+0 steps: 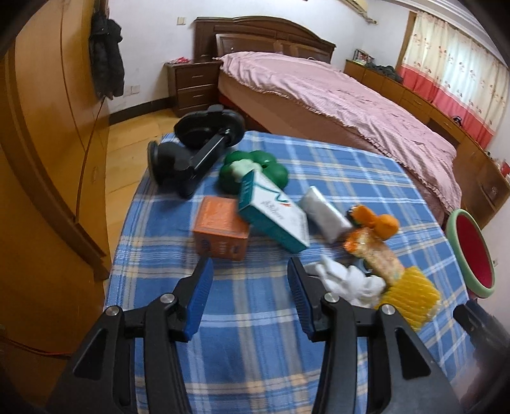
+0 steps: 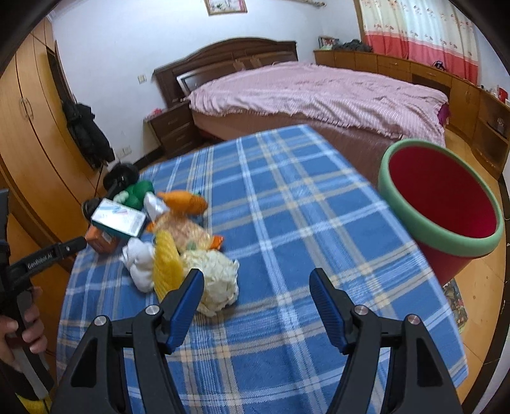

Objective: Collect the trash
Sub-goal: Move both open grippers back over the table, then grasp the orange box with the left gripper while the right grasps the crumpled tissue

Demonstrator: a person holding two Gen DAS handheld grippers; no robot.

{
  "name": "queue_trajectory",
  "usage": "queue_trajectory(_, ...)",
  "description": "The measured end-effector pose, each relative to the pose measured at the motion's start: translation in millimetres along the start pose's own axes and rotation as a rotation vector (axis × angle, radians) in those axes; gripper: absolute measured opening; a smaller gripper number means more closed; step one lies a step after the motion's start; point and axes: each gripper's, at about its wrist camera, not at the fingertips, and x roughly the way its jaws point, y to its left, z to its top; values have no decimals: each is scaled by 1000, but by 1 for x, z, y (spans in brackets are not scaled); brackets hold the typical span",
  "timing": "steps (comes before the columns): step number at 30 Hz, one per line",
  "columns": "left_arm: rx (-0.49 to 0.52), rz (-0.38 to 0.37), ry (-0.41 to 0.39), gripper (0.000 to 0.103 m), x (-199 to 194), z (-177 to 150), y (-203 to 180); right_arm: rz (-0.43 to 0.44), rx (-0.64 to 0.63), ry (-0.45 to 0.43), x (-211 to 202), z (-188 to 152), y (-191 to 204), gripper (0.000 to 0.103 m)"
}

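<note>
Both tongs (image 1: 250, 280) (image 2: 256, 288) gape, white tissue (image 1: 347, 281) beside left's right finger.

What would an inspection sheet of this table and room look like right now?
Surface: blue plaid tablecloth, items piled at its left.
Job's things: red bin at the right edge; crumpled white tissue, teal carton, orange box, silver pouch.
Clutter: toy broccoli, toy carrot, black stand.
Grippers: left gripper and right gripper open, empty.
Cables: cord along wardrobe.
Surroundings: pink bed, curtains.
</note>
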Motion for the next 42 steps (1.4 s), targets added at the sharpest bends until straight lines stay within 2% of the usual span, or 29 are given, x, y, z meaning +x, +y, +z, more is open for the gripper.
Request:
queue_trajectory(6, 0, 32, 28, 57, 25, 3, 14, -2, -51, 55, 16, -7, 9, 72)
queue_trajectory(10, 14, 38, 50, 57, 42, 6, 18, 8, -74, 72, 24, -8, 16, 73)
queue_trajectory(22, 23, 17, 48, 57, 66, 14, 23, 55, -86, 97, 48, -4, 26, 73)
queue_trajectory(25, 17, 12, 47, 57, 71, 14, 24, 67, -78, 106, 53, -3, 26, 66)
queue_trajectory(30, 5, 4, 32, 53, 71, 14, 26, 115, -72, 101, 54, -3, 27, 43)
queue_trajectory(42, -17, -28, -33, 52, 33, 7, 30, 94, -54, 31, 29, -3, 18, 40)
